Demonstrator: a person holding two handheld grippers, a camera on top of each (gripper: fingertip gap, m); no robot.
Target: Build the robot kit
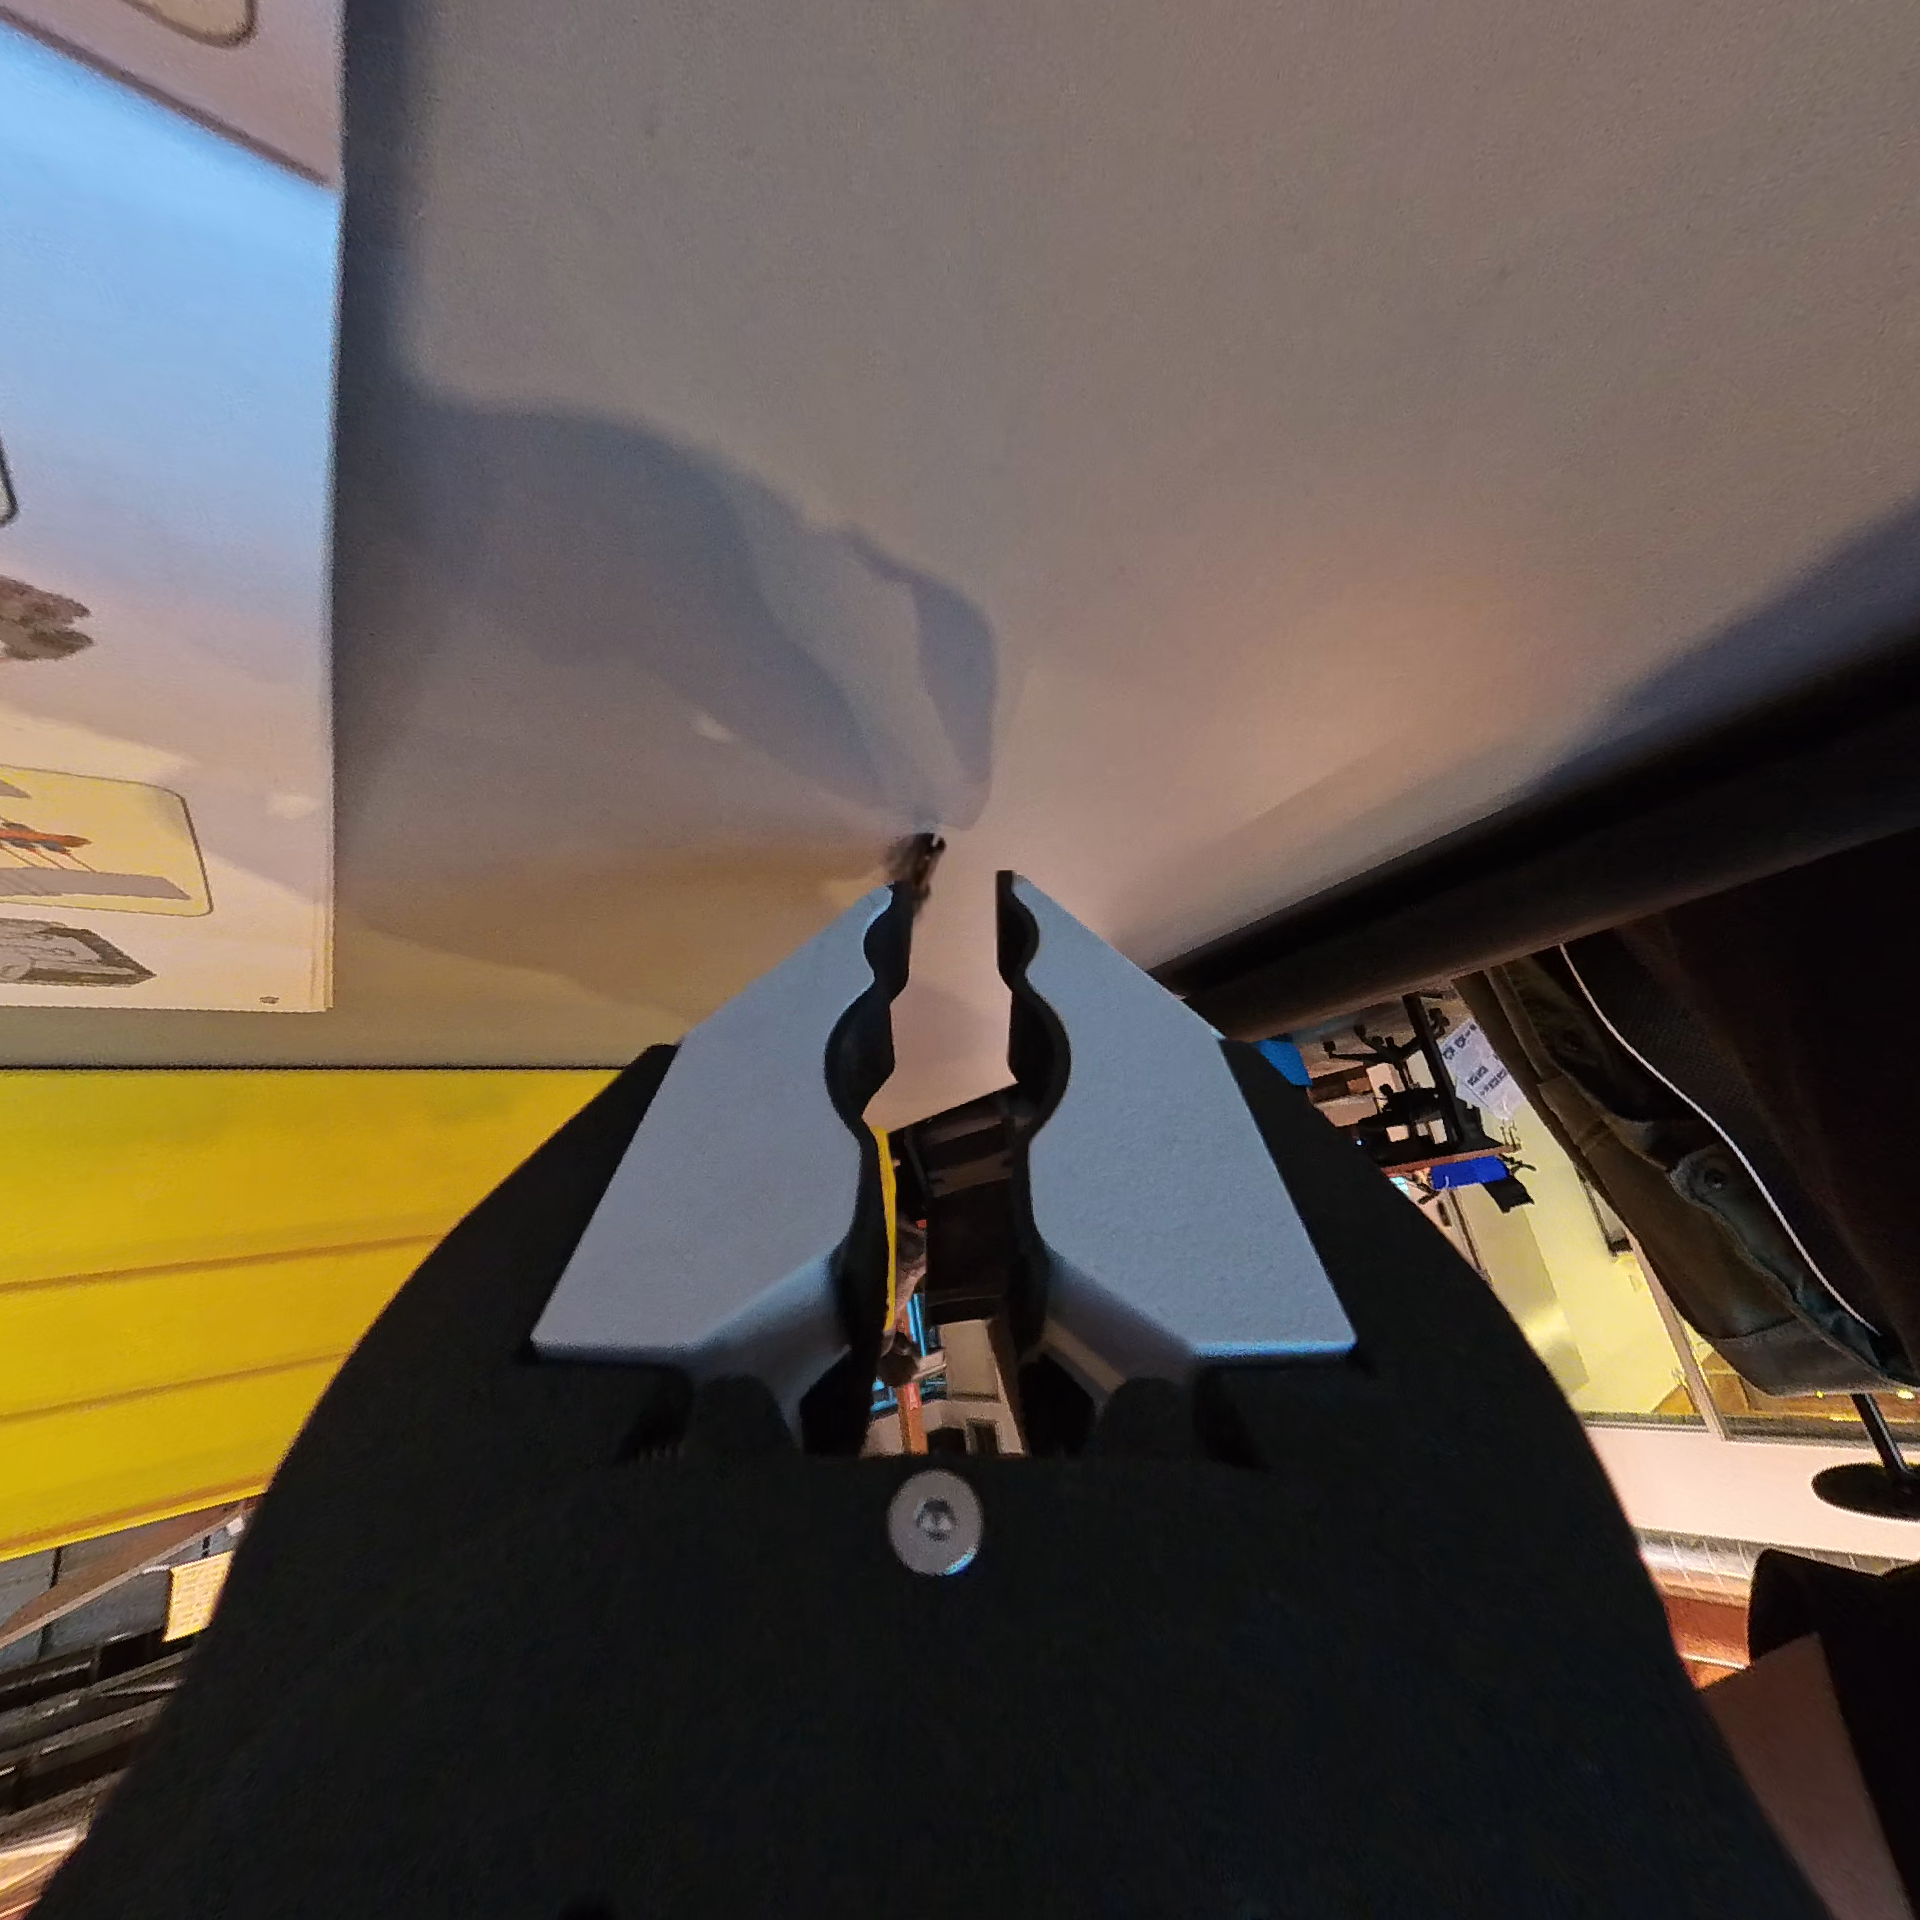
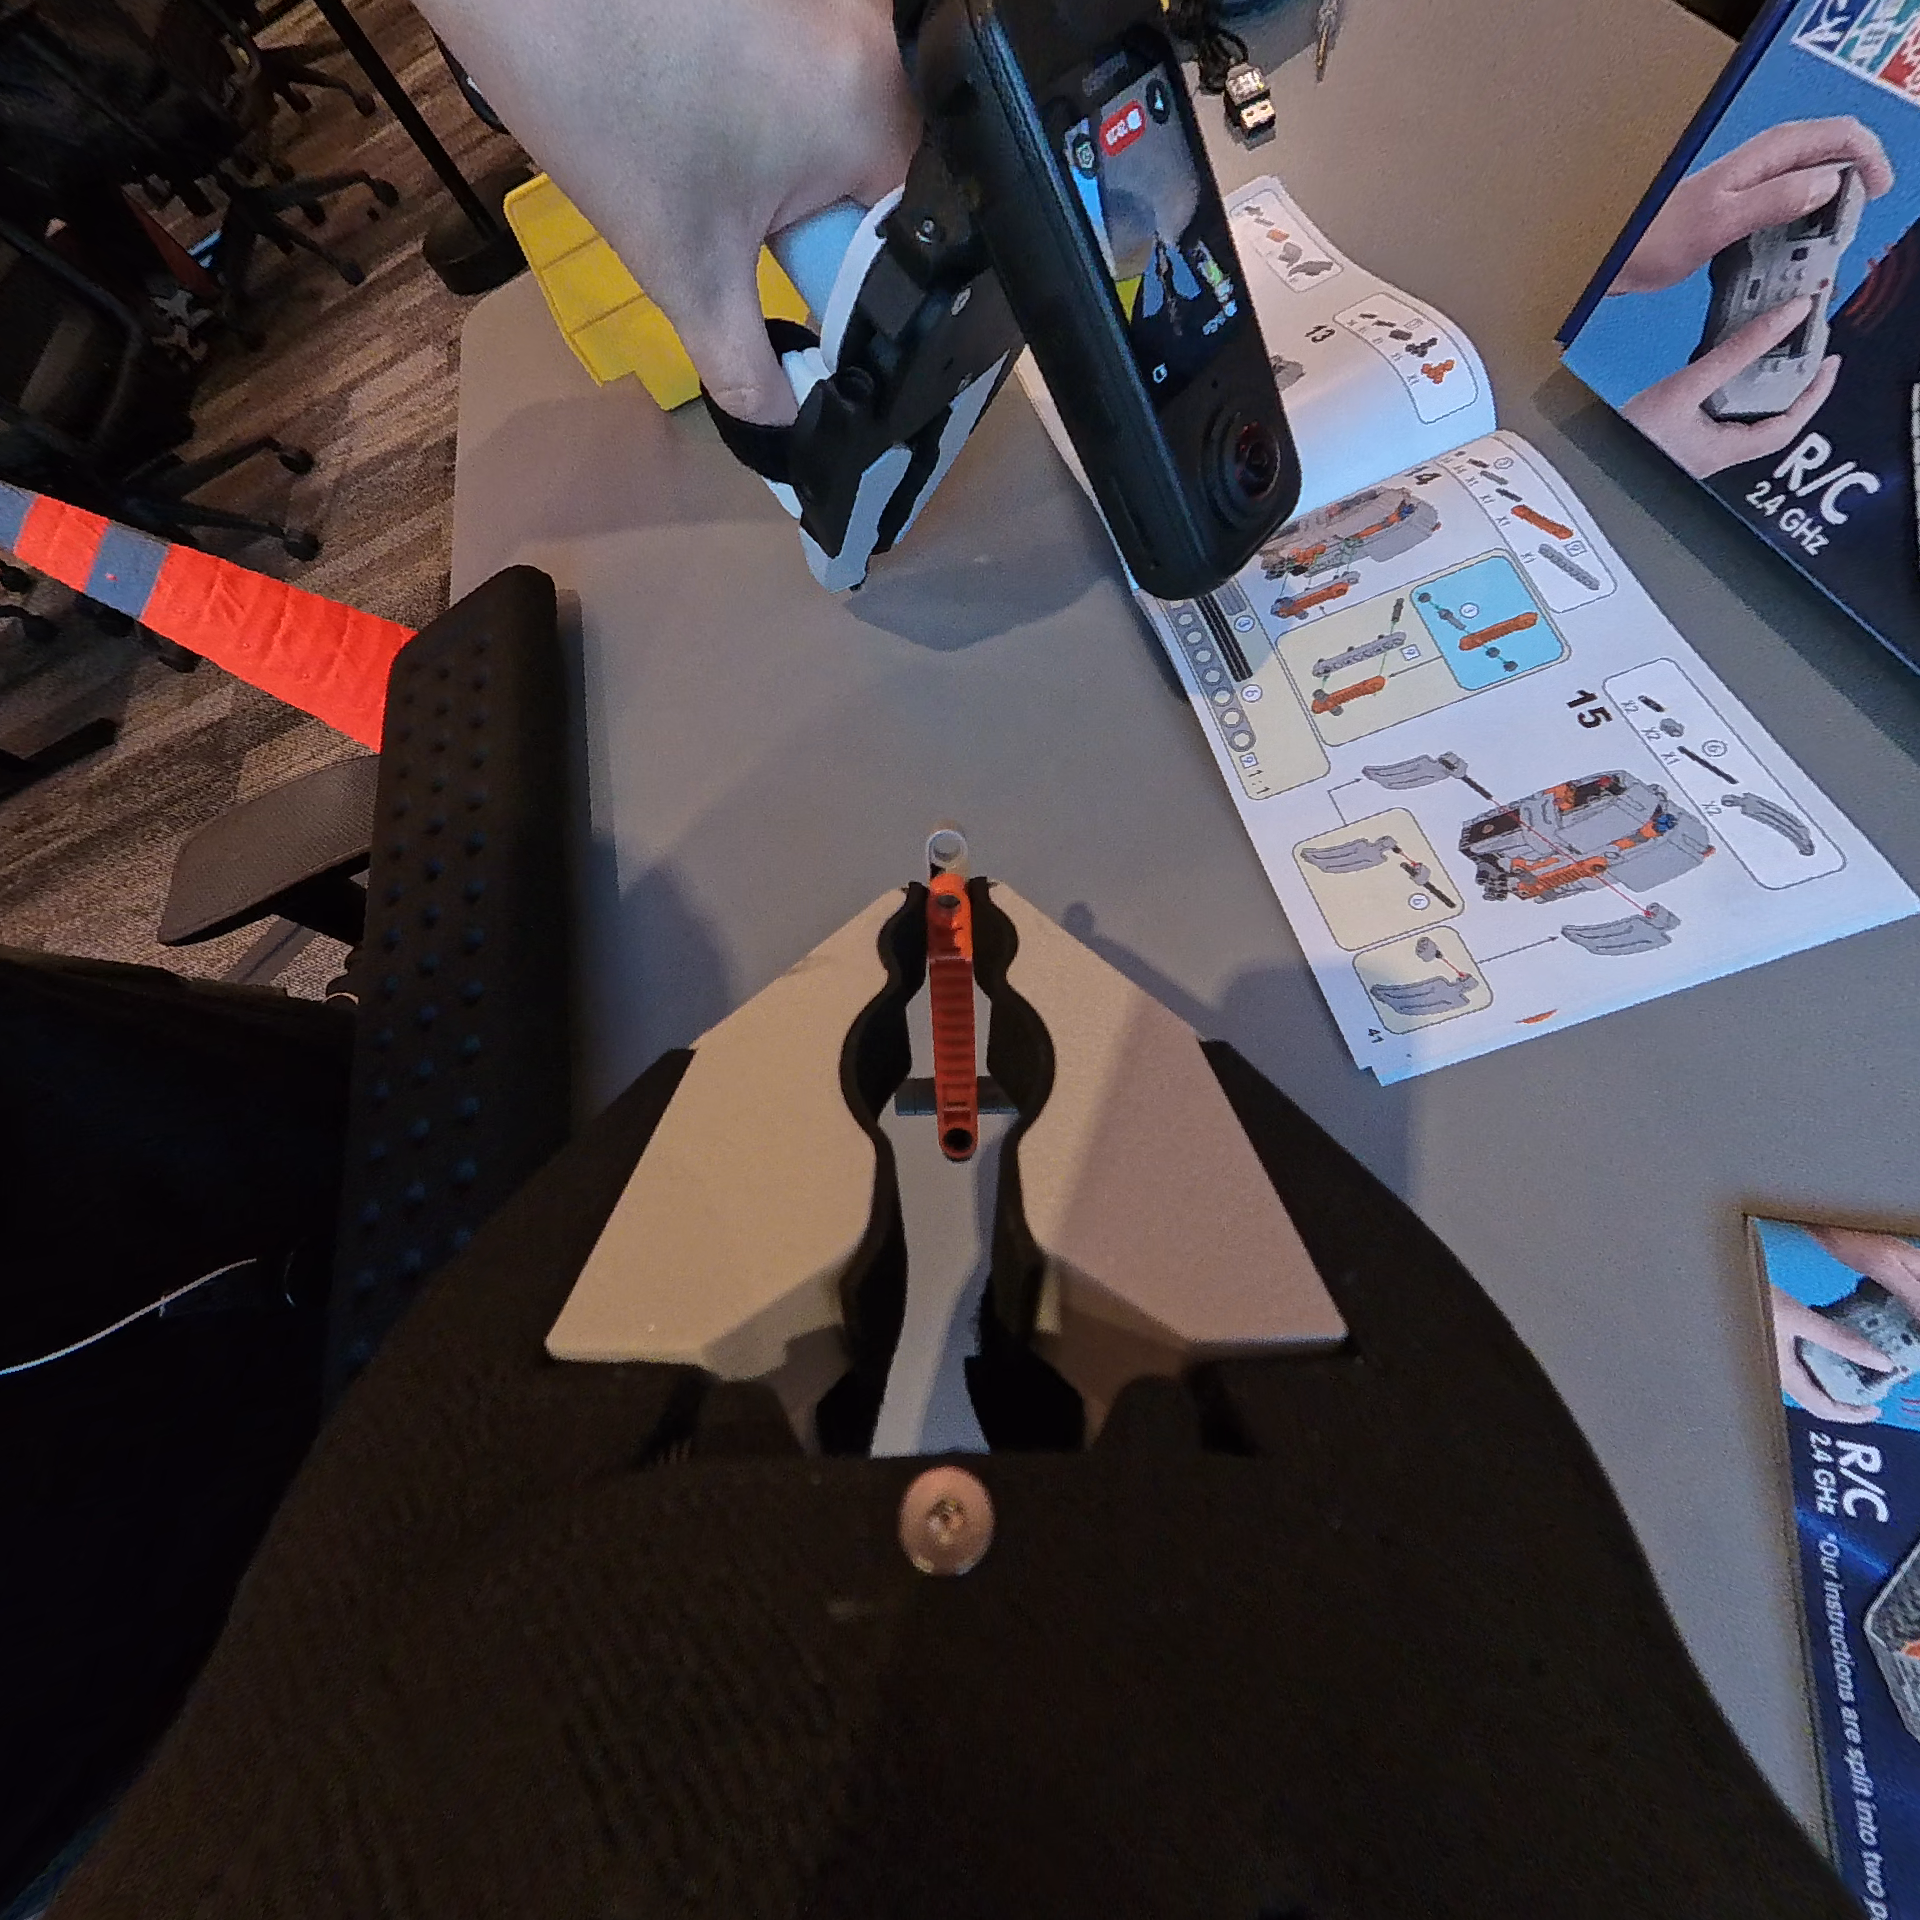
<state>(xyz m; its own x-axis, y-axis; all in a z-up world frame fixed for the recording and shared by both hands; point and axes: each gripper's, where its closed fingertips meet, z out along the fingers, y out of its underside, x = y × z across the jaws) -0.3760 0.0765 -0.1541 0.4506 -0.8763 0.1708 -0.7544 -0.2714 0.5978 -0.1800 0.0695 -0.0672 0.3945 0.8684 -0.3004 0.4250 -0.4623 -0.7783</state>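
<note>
My right gripper (image 2: 951, 896) is shut on an orange toothed beam (image 2: 951, 1023) that lies along the jaws, above the grey table (image 2: 790, 727). A light grey pin (image 2: 943, 847) sticks out at the beam's far end. My left gripper (image 1: 956, 883) points straight down at the table (image 1: 1143, 416), its tips almost on the surface, with a narrow gap between the jaws. A tiny dark piece (image 1: 923, 854) sits at its left fingertip; I cannot tell whether it is gripped. In the right wrist view a hand (image 2: 686, 156) holds the left gripper (image 2: 862, 499) with its camera (image 2: 1153, 312).
An open instruction booklet (image 2: 1455, 748) lies at the right, also in the left wrist view (image 1: 156, 623). A yellow bin (image 2: 603, 301) stands at the far table edge (image 1: 260, 1247). A blue box (image 2: 1766, 312), a blue leaflet (image 2: 1849, 1538) and a black dotted armrest (image 2: 468, 883) border the table. One gripper's finger ends stand about 20 cm off the other's. Between my left fingertips and the black dotted armrest (image 2: 468, 883) there is roughly 15 cm.
</note>
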